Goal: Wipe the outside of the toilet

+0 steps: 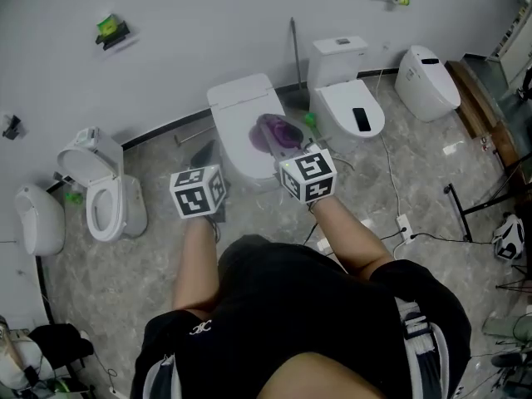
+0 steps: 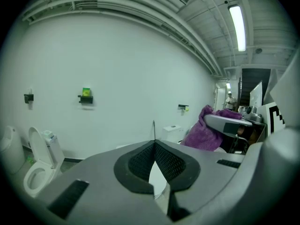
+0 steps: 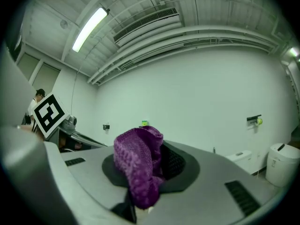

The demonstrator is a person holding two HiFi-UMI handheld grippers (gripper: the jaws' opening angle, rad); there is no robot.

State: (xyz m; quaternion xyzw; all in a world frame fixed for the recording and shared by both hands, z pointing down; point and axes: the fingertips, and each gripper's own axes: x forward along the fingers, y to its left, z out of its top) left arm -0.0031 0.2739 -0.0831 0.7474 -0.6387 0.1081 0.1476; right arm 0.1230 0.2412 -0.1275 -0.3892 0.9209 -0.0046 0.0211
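While my right claw (image 3: 158, 149) is clamped on a purple cloth (image 3: 137, 163), the fabric bunches over its dark pads and droops toward the camera in a thick fold. My left claw (image 2: 153, 143) has its jaw tips pressed together with nothing held. A narrow slit opens below the tips, and something white shows through it.

From the head view, both claws reach forward from my bare forearms, each topped by a marker cube (image 1: 198, 191) with black squares. The cloth sits over the closed lid of the white toilet (image 1: 237, 106) directly ahead of me, and I cannot tell whether it touches the lid. My left claw hangs beside that toilet's left edge, over the grey stone-patterned floor (image 1: 166, 248).

Just to the right stands a second toilet (image 1: 342, 98), lid shut, with a dark flat object (image 1: 362, 119) lying on it. Farther right is a rounded white toilet (image 1: 426, 80). To the left, well apart, an open-lidded toilet (image 1: 104, 198) stands against the pale wall (image 1: 208, 23). A small bracket (image 1: 110, 30) holding something green is fixed on that wall.
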